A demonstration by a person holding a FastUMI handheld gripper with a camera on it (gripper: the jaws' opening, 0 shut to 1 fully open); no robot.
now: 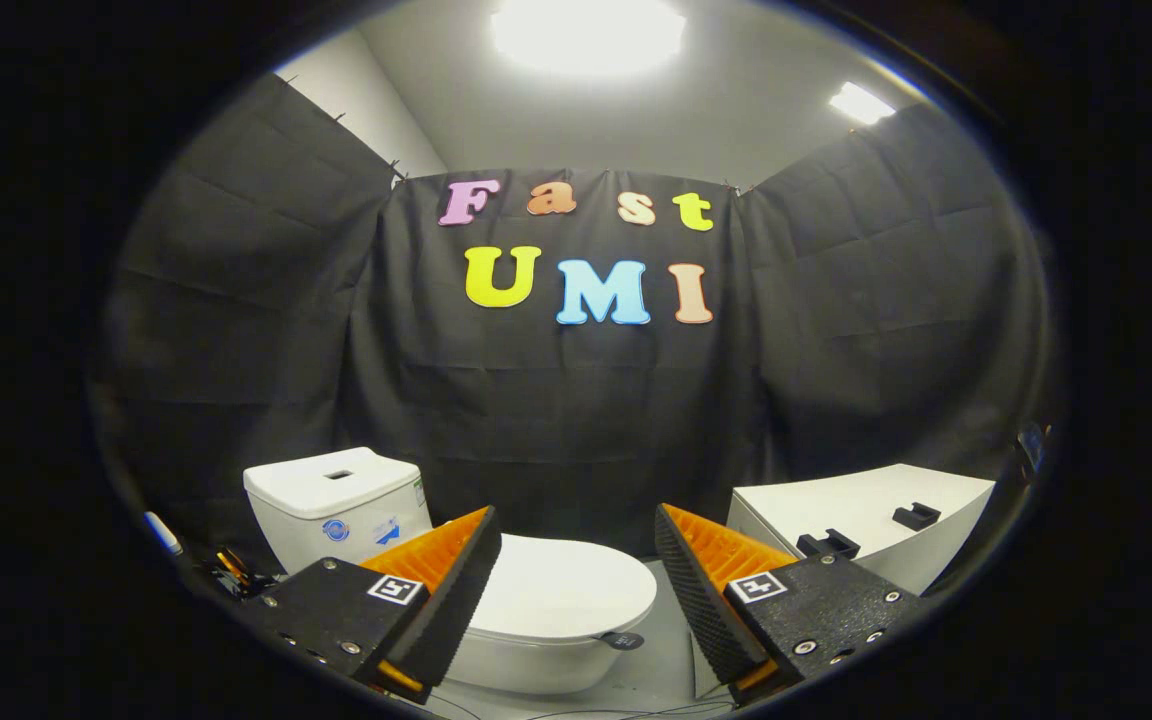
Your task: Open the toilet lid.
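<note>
The tool [571,590] hangs with its two fingers spread wide and nothing between them but open air. The toilet [536,640] sits just ahead and below, and its lid [561,595] lies flat and closed on the bowl, seen through the gap between the fingers and partly behind the one at 7 o'clock. The cistern [336,500] rises at 9 o'clock from the lid, hard against the black cloth wall. A small dark tab [621,640] juts from the lid's front rim, toward 5 o'clock of the lid, and looks like the natural place to catch. A white box [866,520] stands at 3 o'clock, near the right finger. The task seems not yet begun. The risks, as I judge them: the fingers could slide off the smooth rounded rim if they miss the tab, the lid could drop back if let go before it leans on the cistern, and a wide swing could knock the box.
</note>
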